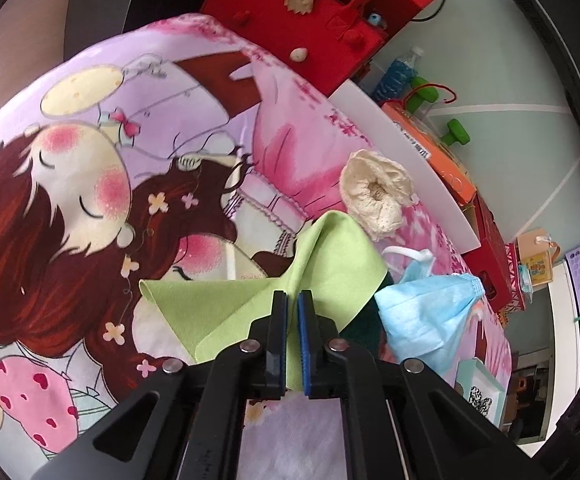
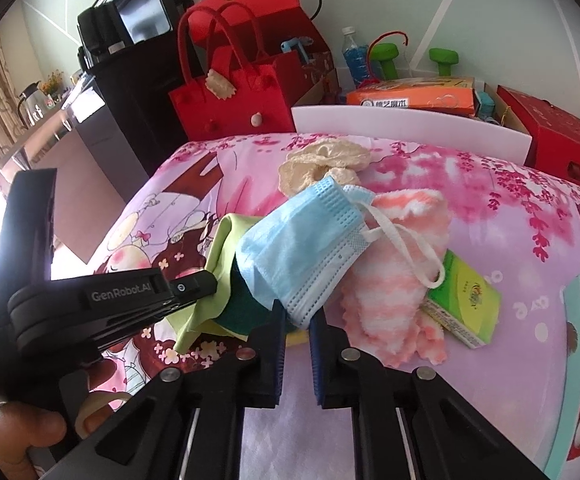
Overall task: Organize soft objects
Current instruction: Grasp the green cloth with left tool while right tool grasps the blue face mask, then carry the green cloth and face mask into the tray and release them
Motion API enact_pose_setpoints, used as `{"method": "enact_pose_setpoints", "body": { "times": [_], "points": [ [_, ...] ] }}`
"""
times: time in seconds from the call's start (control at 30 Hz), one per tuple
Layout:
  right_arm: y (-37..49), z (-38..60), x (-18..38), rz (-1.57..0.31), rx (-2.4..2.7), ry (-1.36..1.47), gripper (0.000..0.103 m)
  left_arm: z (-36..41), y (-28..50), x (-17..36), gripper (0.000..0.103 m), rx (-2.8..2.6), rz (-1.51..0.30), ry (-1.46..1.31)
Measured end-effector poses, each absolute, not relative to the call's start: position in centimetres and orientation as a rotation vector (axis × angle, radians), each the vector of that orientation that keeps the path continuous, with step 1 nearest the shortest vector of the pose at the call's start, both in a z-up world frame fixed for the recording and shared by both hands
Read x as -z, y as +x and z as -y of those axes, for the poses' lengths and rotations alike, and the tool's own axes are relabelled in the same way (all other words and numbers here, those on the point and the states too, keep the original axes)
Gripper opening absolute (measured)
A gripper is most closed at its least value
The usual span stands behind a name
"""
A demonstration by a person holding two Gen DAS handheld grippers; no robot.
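The left gripper has its fingers clenched on the green cloth; beside that cloth, the right gripper fingers pinch the blue mask.
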State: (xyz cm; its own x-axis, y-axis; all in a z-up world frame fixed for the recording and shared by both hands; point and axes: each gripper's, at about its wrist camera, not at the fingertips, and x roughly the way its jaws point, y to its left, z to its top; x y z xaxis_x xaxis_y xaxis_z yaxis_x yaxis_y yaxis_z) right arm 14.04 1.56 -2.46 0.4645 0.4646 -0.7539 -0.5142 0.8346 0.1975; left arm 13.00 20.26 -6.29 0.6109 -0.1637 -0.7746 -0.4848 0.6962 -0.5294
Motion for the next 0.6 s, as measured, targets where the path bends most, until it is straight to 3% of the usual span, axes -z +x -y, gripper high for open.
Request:
{"method": "enact_pose_setpoints", "body": {
  "times": [0.6],
  "points": [
    [12.9,2.7,-2.3,-0.789,-0.591,0.020,0.008,-19.0,11.9,0.3,0.004,-0.173,-0.769,-0.722]
  ]
}}
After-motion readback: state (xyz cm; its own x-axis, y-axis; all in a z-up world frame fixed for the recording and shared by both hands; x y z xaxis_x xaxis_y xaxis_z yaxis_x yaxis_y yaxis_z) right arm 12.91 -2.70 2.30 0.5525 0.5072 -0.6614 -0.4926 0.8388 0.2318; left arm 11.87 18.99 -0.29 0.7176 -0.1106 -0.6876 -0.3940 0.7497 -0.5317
